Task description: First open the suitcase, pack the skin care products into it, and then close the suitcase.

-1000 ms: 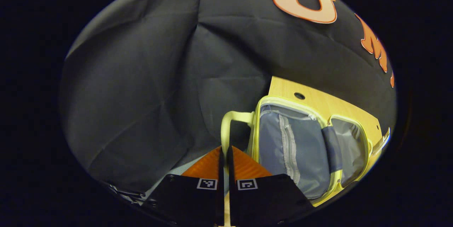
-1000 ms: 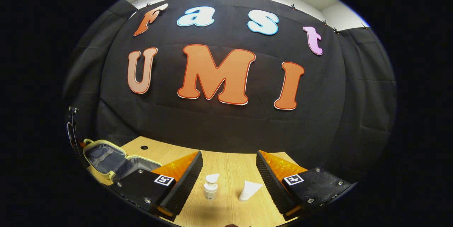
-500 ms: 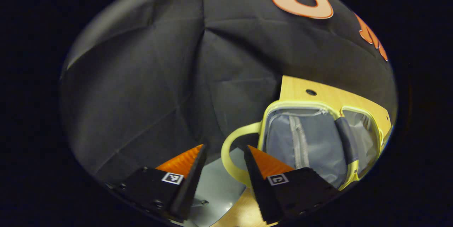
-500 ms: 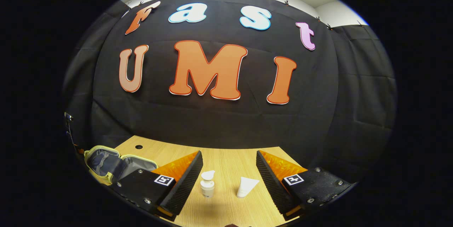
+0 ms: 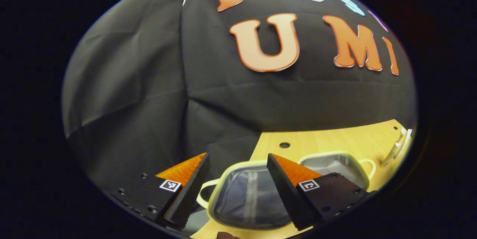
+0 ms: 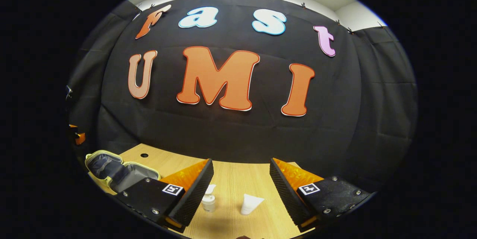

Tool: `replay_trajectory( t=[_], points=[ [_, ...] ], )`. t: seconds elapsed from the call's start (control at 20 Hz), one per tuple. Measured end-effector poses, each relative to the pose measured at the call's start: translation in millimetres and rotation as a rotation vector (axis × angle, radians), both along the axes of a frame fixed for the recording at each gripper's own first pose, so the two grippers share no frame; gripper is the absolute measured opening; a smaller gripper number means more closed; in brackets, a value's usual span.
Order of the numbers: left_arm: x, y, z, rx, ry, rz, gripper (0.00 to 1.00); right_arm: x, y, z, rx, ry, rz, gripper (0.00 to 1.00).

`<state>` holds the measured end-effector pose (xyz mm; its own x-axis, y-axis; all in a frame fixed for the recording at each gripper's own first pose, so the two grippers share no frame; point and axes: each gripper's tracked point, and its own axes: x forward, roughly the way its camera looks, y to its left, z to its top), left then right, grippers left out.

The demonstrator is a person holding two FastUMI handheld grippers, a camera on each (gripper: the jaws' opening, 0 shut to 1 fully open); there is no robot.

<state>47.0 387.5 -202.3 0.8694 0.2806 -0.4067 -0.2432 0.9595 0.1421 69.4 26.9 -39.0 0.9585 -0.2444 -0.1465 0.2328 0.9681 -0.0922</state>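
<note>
Both tools stand wide apart, empty: the left tool above the open yellow-trimmed grey-lined suitcase lying flat at the light wooden bench corner; the right tool frames an upright white pump bottle and a white tube, well right of the suitcase.

The suitcase is lying wide open on the table, its two halves standing unobstructed from above. A pump bottle and a tube are standing apart, leaving bare wood between and around them.
</note>
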Motion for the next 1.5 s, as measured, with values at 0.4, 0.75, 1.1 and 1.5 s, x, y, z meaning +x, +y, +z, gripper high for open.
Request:
replay_trajectory(
  t=[0.4, 0.75, 1.1, 1.5],
  points=[
    [23.0, -151.3, 89.8, -0.008, -0.176, -0.163, 0.98, -15.4, -22.5, -15.1, 0.019, -0.002, 0.05, 0.97],
    [30.9, -255.9, 130.1, -0.069, -0.266, -0.3, 1.0, -23.6, -43.8, -29.2, 0.023, 0.015, 0.05, 0.97],
    [29.3, -359.7, 102.2, -0.129, -0.211, -0.476, 0.99, -30.2, -54.9, -45.5, 0.033, 0.047, 0.043, 0.97],
    [24.8, -446.6, 18.2, -0.196, -0.027, -0.634, 0.99, -41.8, -81.5, -65.0, 0.019, 0.106, 0.005, 0.97]
  ],
)
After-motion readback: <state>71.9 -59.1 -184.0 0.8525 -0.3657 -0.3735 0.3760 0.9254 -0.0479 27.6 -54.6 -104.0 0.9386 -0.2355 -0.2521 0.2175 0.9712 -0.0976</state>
